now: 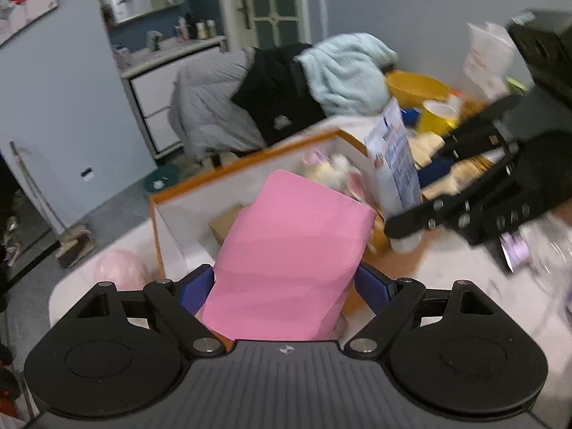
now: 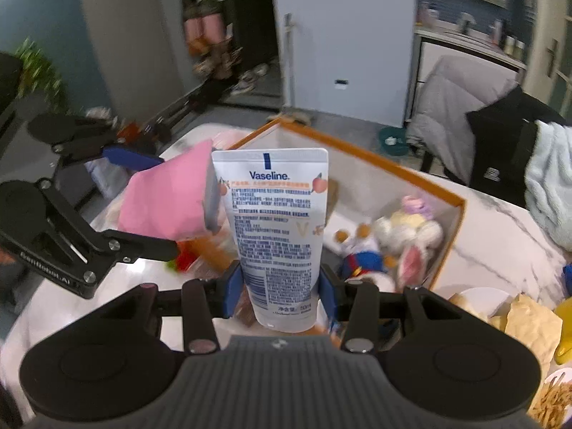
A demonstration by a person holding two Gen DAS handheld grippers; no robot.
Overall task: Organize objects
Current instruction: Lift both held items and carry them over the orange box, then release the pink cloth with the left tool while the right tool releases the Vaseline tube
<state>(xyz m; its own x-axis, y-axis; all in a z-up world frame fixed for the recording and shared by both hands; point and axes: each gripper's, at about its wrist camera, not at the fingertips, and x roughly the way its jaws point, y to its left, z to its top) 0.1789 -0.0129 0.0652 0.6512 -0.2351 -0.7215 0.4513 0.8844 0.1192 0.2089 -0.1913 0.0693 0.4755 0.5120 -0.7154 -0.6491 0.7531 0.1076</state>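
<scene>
My left gripper (image 1: 286,287) is shut on a pink packet (image 1: 289,250) and holds it over the near edge of an orange-rimmed white box (image 1: 250,159). My right gripper (image 2: 280,287) is shut on a white Vaseline tube (image 2: 277,221), held upright above the same box (image 2: 375,153). In the left wrist view the right gripper (image 1: 422,214) and tube (image 1: 393,157) are at the right. In the right wrist view the left gripper (image 2: 157,200) and packet (image 2: 168,196) are at the left. A plush toy (image 2: 407,236) lies inside the box.
The box stands on a white marble table (image 2: 500,236). Yellow bowl (image 1: 416,87) and yellow cup (image 1: 438,116) sit at the far right with snack packets (image 2: 525,318). Clothes (image 1: 286,89) hang over a chair behind the table. A pink round object (image 1: 119,268) lies left of the box.
</scene>
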